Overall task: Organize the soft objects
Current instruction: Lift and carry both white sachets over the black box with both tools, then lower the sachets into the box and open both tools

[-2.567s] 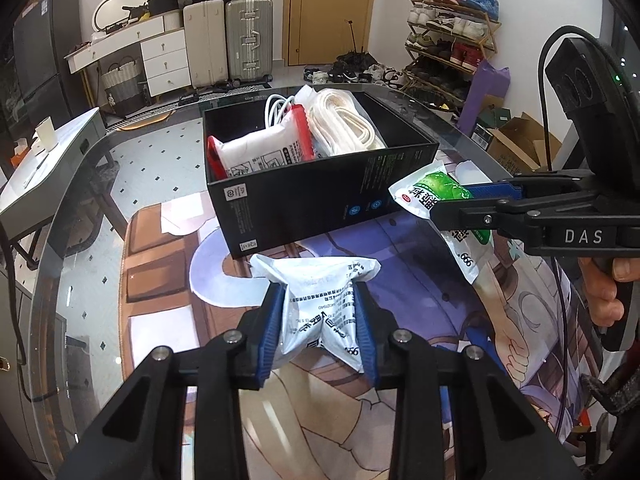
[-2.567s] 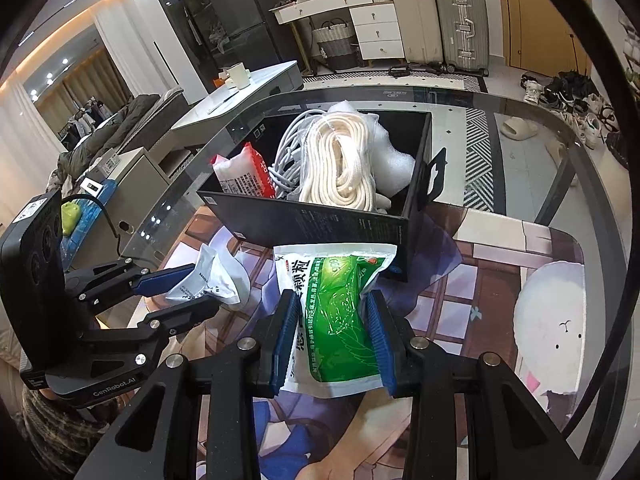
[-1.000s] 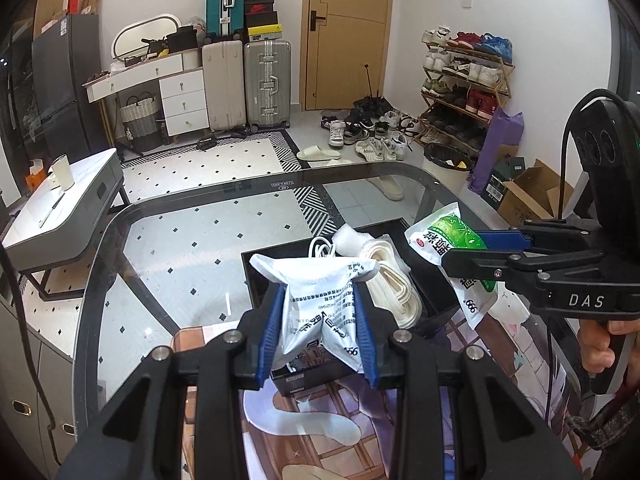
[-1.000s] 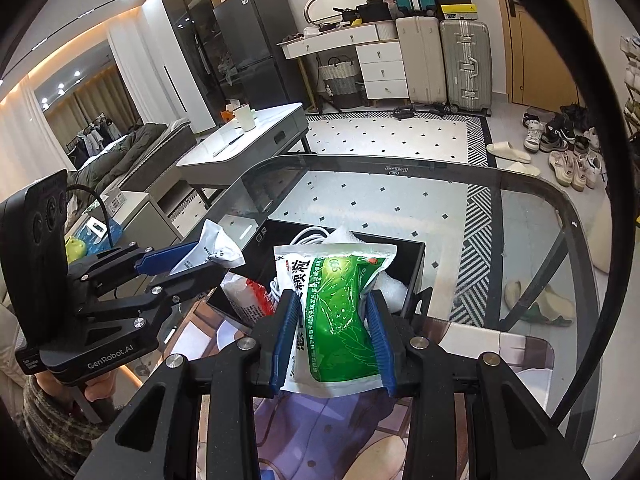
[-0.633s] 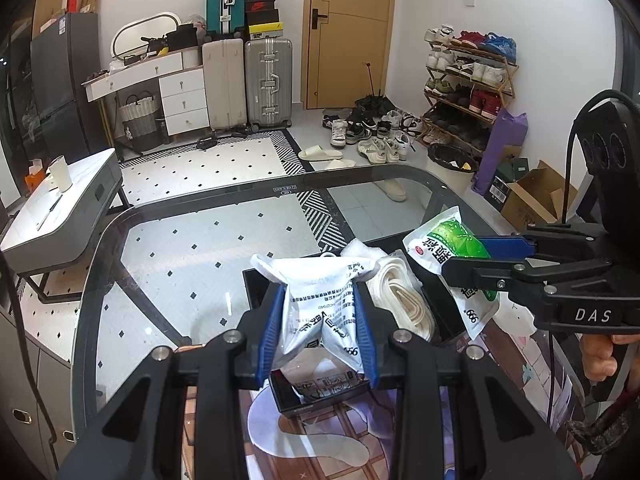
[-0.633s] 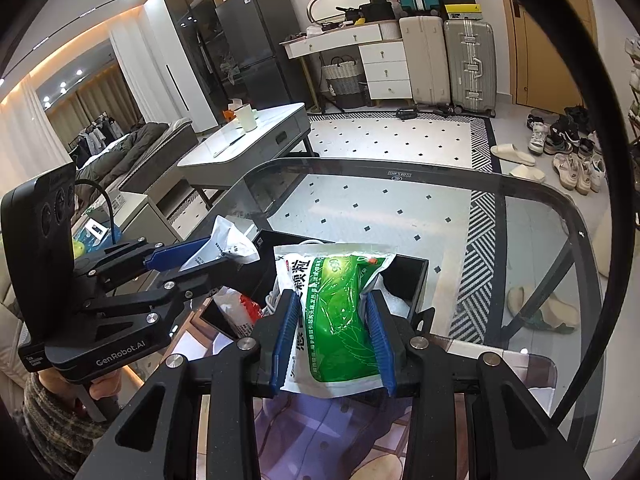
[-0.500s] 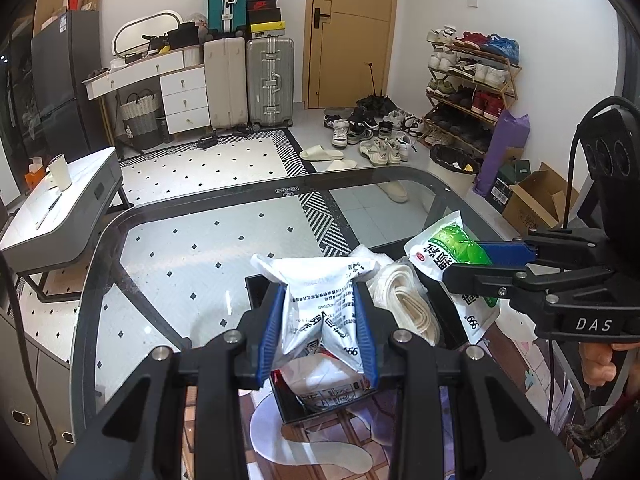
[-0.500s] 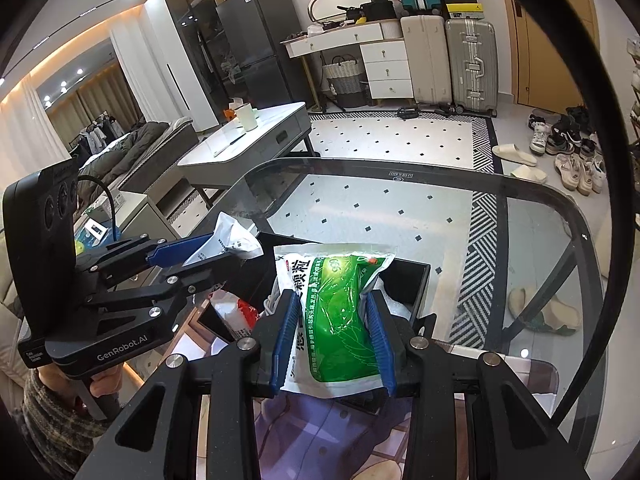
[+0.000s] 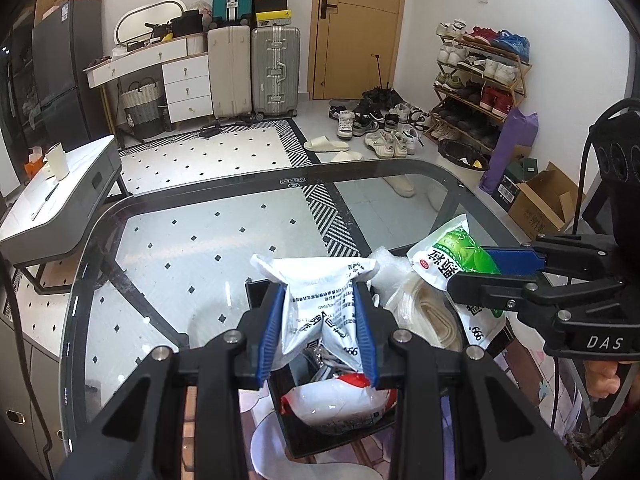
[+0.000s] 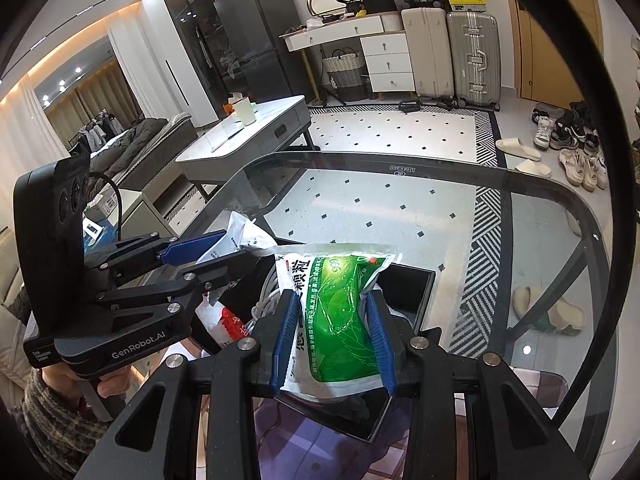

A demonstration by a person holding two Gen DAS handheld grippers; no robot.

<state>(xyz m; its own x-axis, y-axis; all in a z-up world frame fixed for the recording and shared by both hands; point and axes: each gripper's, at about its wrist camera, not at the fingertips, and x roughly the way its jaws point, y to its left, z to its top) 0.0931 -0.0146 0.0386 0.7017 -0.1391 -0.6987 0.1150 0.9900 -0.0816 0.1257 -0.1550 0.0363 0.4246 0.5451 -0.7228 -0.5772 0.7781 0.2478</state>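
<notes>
Box: we see a black box [image 9: 260,292] on the glass bench [image 9: 180,248], holding white rope [image 9: 424,312] and a red-white pouch [image 9: 340,400].
Left gripper [image 9: 320,332]: fingers clamped on a crumpled white packet [image 9: 320,300] over the box.
Right gripper [image 10: 332,340]: fingers clamped on a green packet [image 10: 340,312] over the box.

My left wrist camera looked down along my fingers [image 9: 362,320], close above the black box [image 9: 280,400] on the glass bench [image 9: 180,248], facing the door. My right wrist camera sat just beside it, angled similarly. Both views shared the box, the bench and the suitcases [image 10: 452,52].
</notes>
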